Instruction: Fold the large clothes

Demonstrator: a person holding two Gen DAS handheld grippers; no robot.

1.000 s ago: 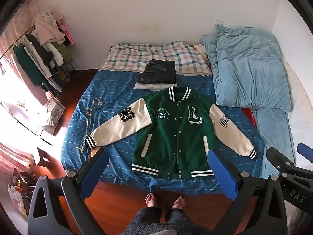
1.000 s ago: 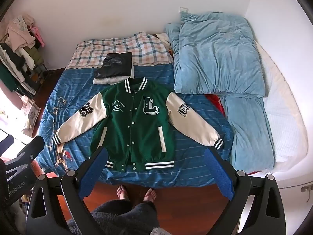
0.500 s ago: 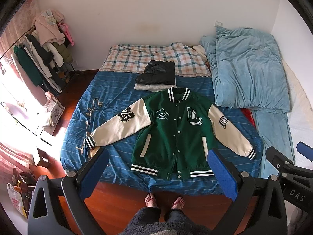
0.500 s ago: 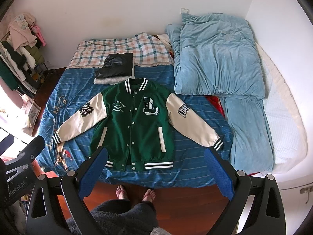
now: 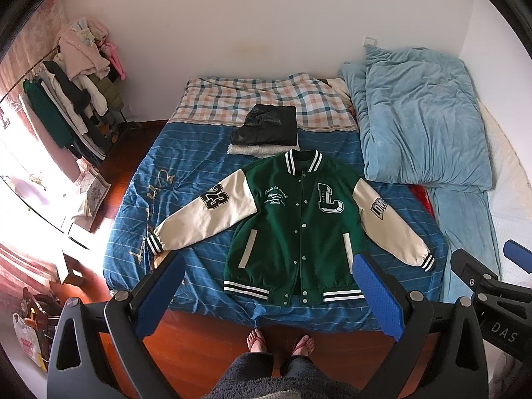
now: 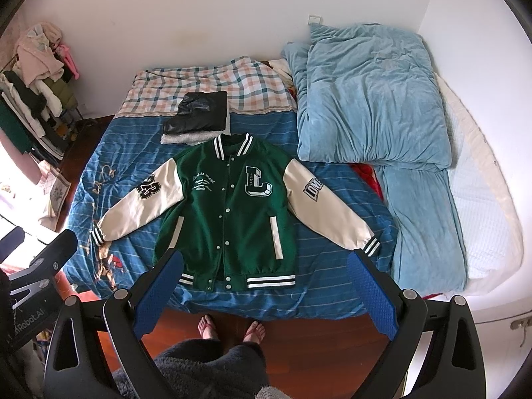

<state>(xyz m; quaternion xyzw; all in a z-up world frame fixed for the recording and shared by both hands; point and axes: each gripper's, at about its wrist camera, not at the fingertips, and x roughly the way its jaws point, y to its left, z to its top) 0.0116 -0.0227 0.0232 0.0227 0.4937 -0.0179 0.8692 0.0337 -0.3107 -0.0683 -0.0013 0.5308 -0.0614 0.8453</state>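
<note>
The bed (image 5: 186,179) carried everything. A rumpled light-blue duvet (image 5: 419,123) covered its right side. The green varsity jacket (image 5: 296,226) lay flat, front up, near the bed's foot edge, its long axis running collar toward the headboard, hem toward the person's feet (image 5: 279,342), both cream sleeves angled outward. The left gripper (image 5: 269,296) and right gripper (image 6: 262,292) hung above the foot edge, jaws wide apart, empty.
</note>
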